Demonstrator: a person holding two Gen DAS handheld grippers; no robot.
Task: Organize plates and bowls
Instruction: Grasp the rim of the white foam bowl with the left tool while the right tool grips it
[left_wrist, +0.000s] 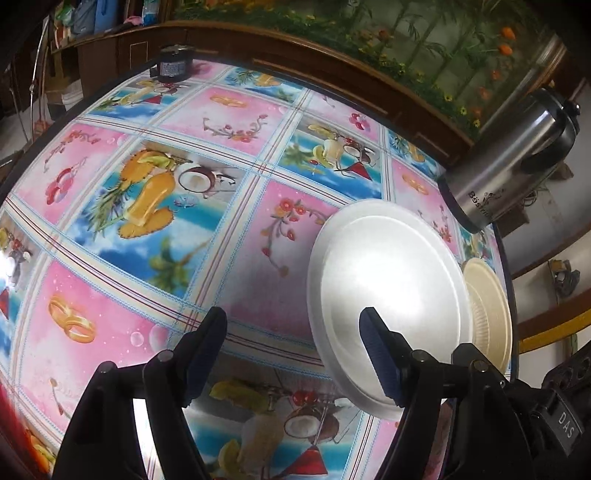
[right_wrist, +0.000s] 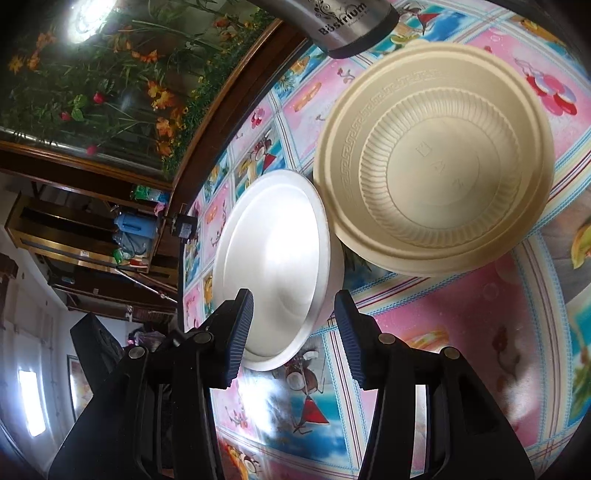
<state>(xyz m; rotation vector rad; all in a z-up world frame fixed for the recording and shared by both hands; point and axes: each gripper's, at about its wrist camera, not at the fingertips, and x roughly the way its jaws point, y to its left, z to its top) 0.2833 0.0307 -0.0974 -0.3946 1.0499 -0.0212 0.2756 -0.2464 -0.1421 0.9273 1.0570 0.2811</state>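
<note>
One silver plate (left_wrist: 388, 295) and one cream bowl (right_wrist: 436, 158) lie just beside each other near the table (left_wrist: 184, 221) edge, by one steel flask (left_wrist: 513, 158). Left gripper (left_wrist: 293, 354) and right gripper (right_wrist: 295, 339): both spread, gripping nothing.

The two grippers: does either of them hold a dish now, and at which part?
Nothing is held. The left gripper and right gripper are both open; the white plate and cream bowl lie free on the table.

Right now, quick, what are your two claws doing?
Left gripper: open, holding nothing, beside the metal plate.
Right gripper: open, holding nothing, near the same plate.
</note>
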